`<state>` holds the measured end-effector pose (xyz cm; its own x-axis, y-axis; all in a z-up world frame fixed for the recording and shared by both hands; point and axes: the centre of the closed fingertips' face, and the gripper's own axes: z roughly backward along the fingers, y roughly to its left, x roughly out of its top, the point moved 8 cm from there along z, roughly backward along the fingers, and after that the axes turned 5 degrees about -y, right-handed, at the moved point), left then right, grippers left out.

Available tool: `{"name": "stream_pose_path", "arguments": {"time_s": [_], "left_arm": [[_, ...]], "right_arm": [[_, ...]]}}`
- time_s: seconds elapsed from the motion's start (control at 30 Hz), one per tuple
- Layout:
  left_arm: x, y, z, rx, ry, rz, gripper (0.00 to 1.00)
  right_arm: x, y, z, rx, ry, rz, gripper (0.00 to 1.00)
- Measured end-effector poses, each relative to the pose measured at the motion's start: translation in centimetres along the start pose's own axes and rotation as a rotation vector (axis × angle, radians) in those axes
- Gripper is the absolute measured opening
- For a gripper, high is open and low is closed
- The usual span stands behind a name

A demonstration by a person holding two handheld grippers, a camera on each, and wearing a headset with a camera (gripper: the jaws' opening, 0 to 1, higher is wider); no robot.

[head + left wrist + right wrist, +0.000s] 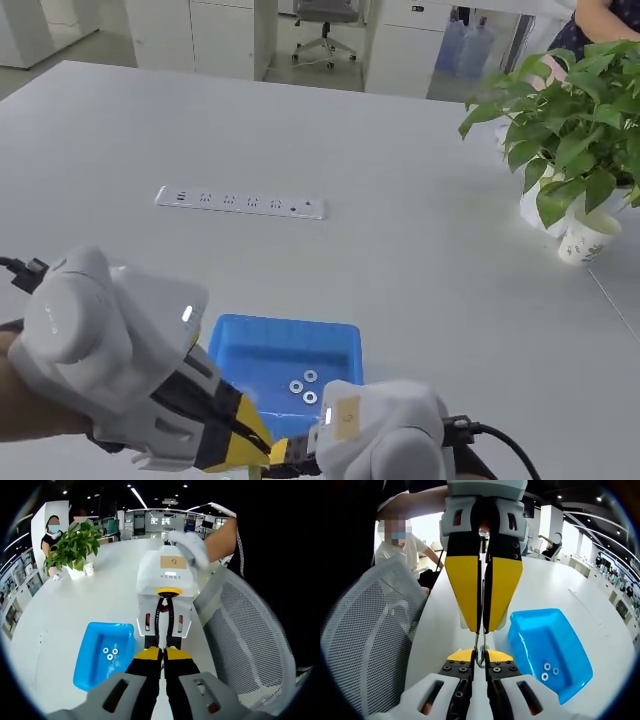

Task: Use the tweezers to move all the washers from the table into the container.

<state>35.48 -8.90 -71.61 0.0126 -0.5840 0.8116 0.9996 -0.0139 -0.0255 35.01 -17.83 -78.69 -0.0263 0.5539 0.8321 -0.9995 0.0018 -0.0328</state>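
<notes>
The tray (250, 345) is glossy blue plastic, and the washers (303, 386) in it are bright metal. The counter (400, 260) is smooth, matt white. The tweezers (480, 650) are thin bare metal. The left claw (482, 629) has smooth yellow plastic jaws. The chair (250, 630) back is pale mesh.

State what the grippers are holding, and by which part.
The tweezers: the left gripper clamps their shaft, the right gripper pinches one end; which end cannot be told.

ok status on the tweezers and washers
Left gripper and right gripper tip to tip, both shut on the tweezers. Three washers in the blue container. Power strip beyond, out of the way.
</notes>
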Motion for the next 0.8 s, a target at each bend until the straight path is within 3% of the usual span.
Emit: {"name": "stream_pose_path", "arguments": {"time_s": [0.53,0.8], "left_arm": [[2.0,0.5,1.4,0.014,-0.003,-0.017,0.04],[2.7,1.5,1.9,0.023,-0.009,-0.033,0.04]], "right_arm": [[1.9,-1.0,1.0,-0.009,-0.012,0.033,0.09],[2.6,-2.0,1.6,-0.025,-0.019,0.032,0.09]]}}
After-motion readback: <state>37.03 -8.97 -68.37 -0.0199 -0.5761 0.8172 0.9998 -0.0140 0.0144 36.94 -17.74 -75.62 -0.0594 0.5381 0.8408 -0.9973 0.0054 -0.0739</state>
